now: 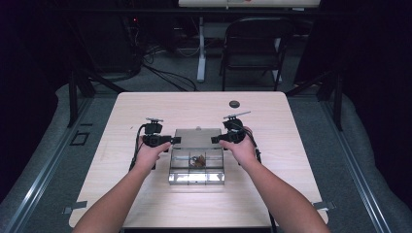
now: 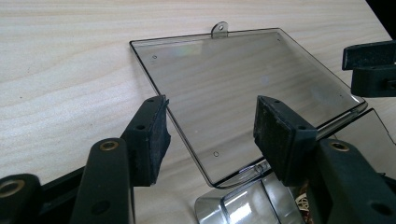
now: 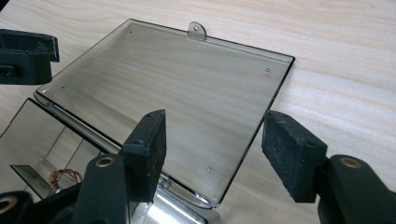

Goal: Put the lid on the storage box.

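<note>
So the clear plastic compartment box [image 1: 197, 167] sits mid-worktop [image 1: 145, 104], its smoky hinged lid [image 2: 243, 93] flopped open flat behind it. Left gripper [image 2: 212, 133] and right gripper [image 3: 224, 154] flank the lid, jaws open, empty. Lid looks light, stiff, slippery; I'd pinch its side edges.

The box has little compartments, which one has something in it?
The middle compartment in the box's back row: it holds a brownish tangle; the others look empty.

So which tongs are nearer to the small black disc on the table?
Right. The right tongs sit at the clear box lid's right edge, just below the black disc; the left tongs are across the lid, farther away.
</note>
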